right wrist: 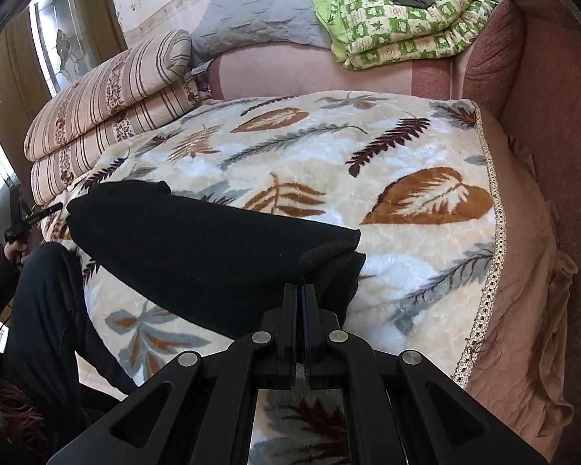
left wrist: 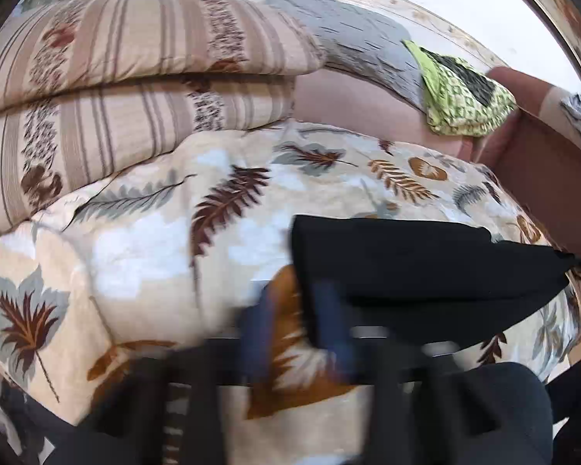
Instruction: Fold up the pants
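While the black pants (right wrist: 197, 248) lie folded on the leaf-print blanket (right wrist: 406, 147) near its front edge, the right gripper (right wrist: 300, 290) has jaws pressed together on a bunched bit of fabric at the pants' right end. In the left wrist view the left gripper (left wrist: 298, 321) is blurred, its jaws apart w/ only blanket between them, at the left edge of the pants. Striped quilts (left wrist: 135, 58) are stacked behind, and a green quilt (right wrist: 403, 19) lies further back.
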A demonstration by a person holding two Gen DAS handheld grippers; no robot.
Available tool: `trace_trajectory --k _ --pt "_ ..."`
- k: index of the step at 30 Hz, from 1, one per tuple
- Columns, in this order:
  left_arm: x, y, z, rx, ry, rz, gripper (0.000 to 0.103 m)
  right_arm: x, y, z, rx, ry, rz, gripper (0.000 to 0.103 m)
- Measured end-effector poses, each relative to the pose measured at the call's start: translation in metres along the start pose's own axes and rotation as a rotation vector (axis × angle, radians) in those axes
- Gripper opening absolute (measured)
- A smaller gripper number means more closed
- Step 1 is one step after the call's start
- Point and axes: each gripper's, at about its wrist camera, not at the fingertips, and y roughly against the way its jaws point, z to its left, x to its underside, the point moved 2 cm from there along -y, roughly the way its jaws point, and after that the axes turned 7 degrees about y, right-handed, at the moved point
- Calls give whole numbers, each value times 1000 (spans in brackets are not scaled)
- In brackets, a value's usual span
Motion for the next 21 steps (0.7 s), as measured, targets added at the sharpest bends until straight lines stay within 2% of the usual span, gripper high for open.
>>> trace_trajectory --k 1,3,7,9,10,12,13,14,16,19,21 --pt "0 0 -9 -29 -39 0 80 1 -3 -1 6 -1 14 1" --pt "2 -3 -30 -30 -154 11 78 2 -9 -2 26 0 48 1" --pt "4 -24 -59 -55 -402 101 77 5 -8 -14 100 -47 55 5" --pt "1 -36 -65 -105 -489 128 66 3 2 -24 88 -105 15 18" --pt "-1 -41 -68 -119 -530 144 60 1 10 -26 76 -126 -19 21" --pt "-4 -52 -75 -125 -582 178 43 -3 28 -27 24 -162 -105 32" --pt "-5 -54 -78 -123 -592 184 21 -5 35 -27 -4 -180 -143 37" --pt "-7 -55 -81 -134 -600 180 8 -7 40 -27 -20 -198 -171 52" --pt "-10 -50 -86 -129 -584 140 5 -8 44 -30 -49 -256 -188 68" --pt "-8 -37 -81 -101 -527 93 4 -1 36 -43 -137 -402 -141 67" --pt "1 -31 -76 -81 -502 101 5 6 28 -47 -210 -462 -94 57"
